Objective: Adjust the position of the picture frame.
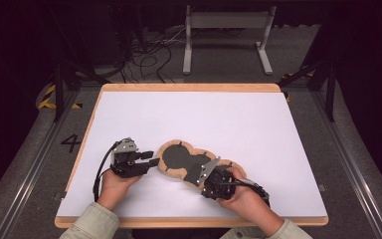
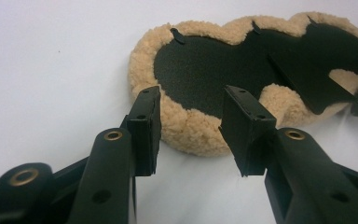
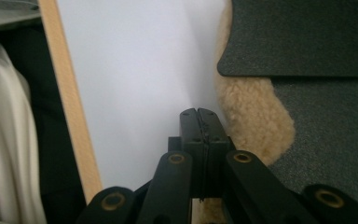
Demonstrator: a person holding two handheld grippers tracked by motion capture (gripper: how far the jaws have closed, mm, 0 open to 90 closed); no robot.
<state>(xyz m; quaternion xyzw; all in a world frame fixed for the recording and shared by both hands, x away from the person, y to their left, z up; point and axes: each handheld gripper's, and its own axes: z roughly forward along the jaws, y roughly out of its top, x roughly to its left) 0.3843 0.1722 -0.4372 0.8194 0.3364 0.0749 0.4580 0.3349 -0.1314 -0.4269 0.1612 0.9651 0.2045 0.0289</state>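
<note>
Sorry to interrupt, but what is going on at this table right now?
A person works on a fleecy tan pad with a dark backing, lying on the white table. The left gripper sits open at the pad's end, jaws astride its fleecy edge. The right gripper is shut, its tip beside the pad's other end.

One mark can be read: a dark numeral "4" (image 1: 71,143) painted on the grey floor (image 1: 25,164), at the left of the high view just beside the table's left edge. Above it, toward the upper left, yellow-and-black hazard stripes (image 1: 47,97) run on the floor; these are a warning marking with no writing on them. The gripper views carry no lettering, brand or label that can be made out.
</note>
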